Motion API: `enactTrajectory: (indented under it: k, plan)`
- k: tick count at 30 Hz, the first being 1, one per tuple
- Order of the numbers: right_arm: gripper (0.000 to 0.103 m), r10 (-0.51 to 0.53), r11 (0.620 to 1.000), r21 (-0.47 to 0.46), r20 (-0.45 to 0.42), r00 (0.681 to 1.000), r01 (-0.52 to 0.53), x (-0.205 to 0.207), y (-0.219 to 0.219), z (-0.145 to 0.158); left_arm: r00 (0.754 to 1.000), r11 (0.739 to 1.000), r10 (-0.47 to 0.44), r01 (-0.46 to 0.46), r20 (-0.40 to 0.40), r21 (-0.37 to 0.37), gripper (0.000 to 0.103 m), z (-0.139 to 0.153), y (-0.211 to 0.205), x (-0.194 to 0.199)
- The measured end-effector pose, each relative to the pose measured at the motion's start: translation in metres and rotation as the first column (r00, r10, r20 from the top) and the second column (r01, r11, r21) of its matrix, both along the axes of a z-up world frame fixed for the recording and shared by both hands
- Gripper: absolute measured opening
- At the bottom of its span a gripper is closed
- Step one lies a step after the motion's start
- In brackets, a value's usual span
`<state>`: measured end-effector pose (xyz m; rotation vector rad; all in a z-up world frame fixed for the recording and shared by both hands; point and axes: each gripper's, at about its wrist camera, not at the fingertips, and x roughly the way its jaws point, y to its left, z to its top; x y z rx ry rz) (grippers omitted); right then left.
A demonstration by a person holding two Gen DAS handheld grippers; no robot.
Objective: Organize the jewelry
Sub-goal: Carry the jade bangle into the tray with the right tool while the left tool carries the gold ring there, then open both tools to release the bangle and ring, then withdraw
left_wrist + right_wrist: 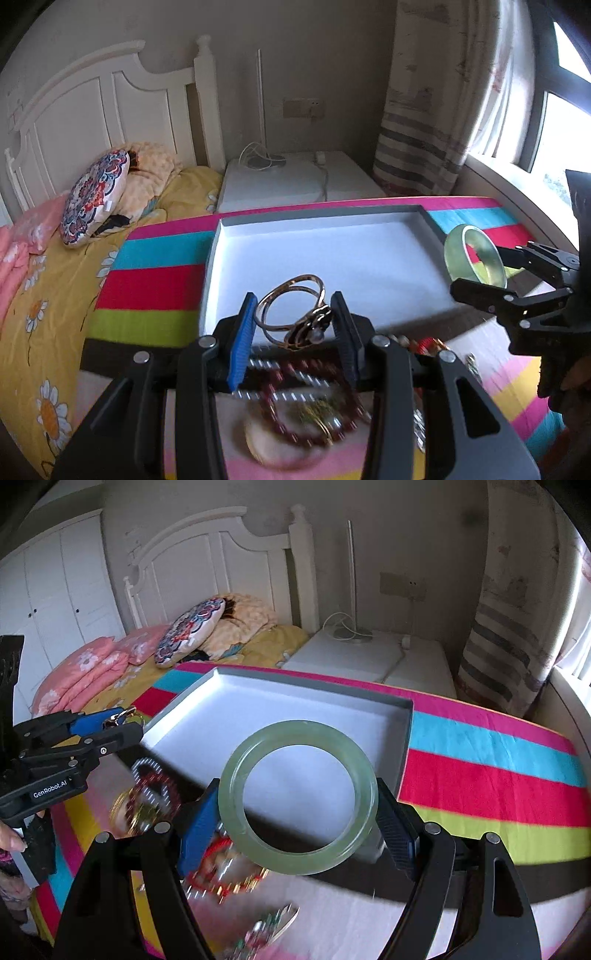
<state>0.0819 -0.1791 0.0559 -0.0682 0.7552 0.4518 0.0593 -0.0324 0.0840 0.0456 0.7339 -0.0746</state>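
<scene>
The left wrist camera is looking forward along its fingers, close above the white tray (321, 254) on the striped cloth (147, 288), facing the headboard (99, 99) and the window. The right wrist camera is facing the same tray (258, 709) from further right, also very near. Both views are sharing tray, bed and each other's gripper.

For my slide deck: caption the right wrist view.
Right gripper holds a pale green jade bangle over the empty grey tray on a striped cloth.
</scene>
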Motion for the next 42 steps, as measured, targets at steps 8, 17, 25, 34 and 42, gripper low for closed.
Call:
enactTrajectory:
  k: [8, 17, 25, 34, 42]
  plan:
    - [0.077, -0.012, 0.999, -0.036, -0.057, 0.998, 0.010, 0.047, 0.015, -0.020, 0.996, 1.000, 0.027, -0.027, -0.083, -0.003, 0.040, -0.016, 0.009, 0.061]
    - [0.085, -0.045, 0.999, -0.034, -0.104, 0.994, 0.042, 0.057, 0.013, -0.035, 0.988, 0.996, 0.090, -0.085, -0.129, 0.040, 0.079, -0.043, 0.009, 0.082]
    - [0.086, -0.083, 0.996, 0.020, 0.001, 0.997, 0.083, 0.014, -0.010, 0.017, 0.987, 0.991, 0.134, -0.136, 0.090, 0.014, 0.100, 0.016, 0.019, 0.019]
    - [0.093, -0.135, 0.990, 0.060, 0.117, 0.984, 0.129, -0.066, -0.023, 0.046, 0.939, 0.975, 0.206, -0.222, 0.276, 0.027, 0.101, 0.051, 0.029, -0.087]
    - [0.093, -0.195, 0.976, 0.110, 0.033, 0.980, 0.190, -0.118, -0.032, 0.011, 0.960, 0.974, 0.224, -0.215, 0.166, -0.071, 0.101, 0.016, 0.053, -0.134]
